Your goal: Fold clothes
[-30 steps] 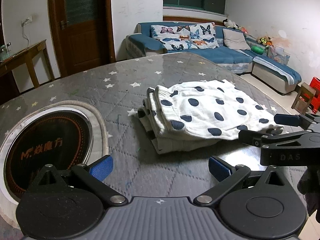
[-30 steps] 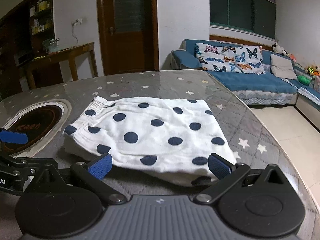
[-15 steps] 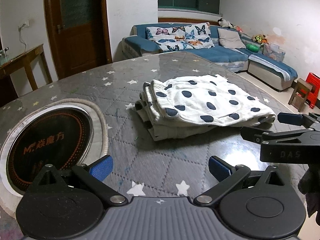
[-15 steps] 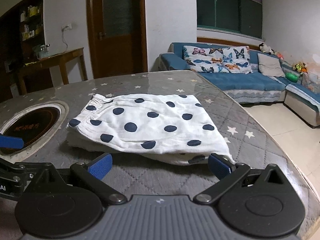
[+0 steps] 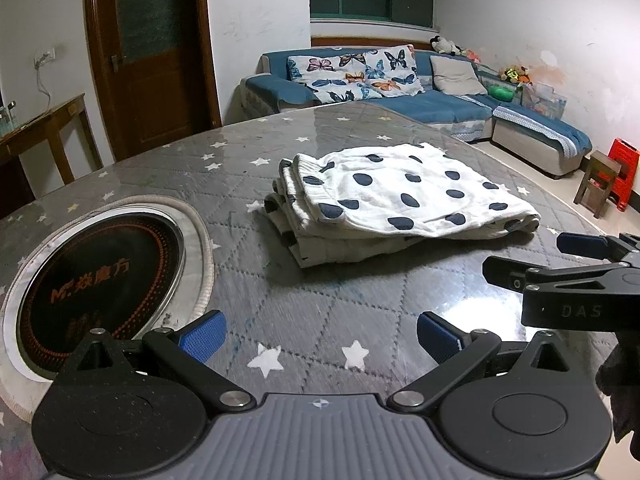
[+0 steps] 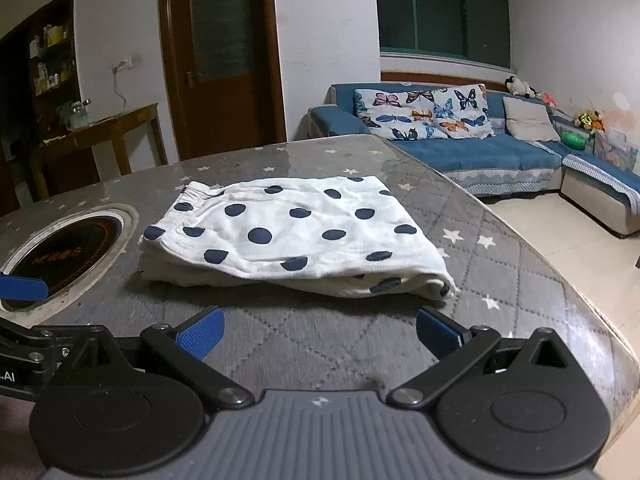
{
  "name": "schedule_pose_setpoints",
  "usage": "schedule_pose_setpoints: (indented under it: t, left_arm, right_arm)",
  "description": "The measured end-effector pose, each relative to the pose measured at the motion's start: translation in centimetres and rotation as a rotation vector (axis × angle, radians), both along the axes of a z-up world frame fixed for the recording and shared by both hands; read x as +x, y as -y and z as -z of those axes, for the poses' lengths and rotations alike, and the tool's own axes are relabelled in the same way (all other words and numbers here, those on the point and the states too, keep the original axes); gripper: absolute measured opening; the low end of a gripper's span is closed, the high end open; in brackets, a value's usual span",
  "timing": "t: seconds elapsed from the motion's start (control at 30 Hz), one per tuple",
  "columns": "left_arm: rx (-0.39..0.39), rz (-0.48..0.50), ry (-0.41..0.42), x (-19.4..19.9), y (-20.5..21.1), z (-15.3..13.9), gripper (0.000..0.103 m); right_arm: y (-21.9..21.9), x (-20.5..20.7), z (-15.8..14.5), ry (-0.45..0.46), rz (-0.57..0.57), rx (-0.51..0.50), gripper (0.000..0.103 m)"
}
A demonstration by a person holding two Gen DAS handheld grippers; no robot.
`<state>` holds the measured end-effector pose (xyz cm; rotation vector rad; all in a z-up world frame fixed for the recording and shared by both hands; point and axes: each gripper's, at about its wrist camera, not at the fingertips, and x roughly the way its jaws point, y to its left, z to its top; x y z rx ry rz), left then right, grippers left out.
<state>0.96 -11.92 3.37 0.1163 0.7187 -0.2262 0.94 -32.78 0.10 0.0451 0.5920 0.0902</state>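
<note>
grey table point(image 5: 320, 288) holds folded polka-dot shorts point(image 5: 400, 200).

Dim indoor light, tabletop point(image 5: 472, 304) glare, fisheye-curved dark corners.

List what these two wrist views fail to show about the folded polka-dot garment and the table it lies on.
- Polka-dot garment: both views hide the lower layers under the top fold.
- Round inset in the table: right wrist view, near edge hidden by the left claw; lettering too small.
- Right claw: left wrist view, cut off at the frame's right edge.
</note>
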Motion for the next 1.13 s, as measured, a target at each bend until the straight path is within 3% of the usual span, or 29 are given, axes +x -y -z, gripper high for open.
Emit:
schedule_pose_setpoints:
  t: [1.13]
  left_arm:
    - [-0.002,0.026,0.01,-1.9,0.3,0.0,0.103]
  right_arm:
    - [-0.2,-2.2,-0.3,0.017,0.012,0.029,0.103]
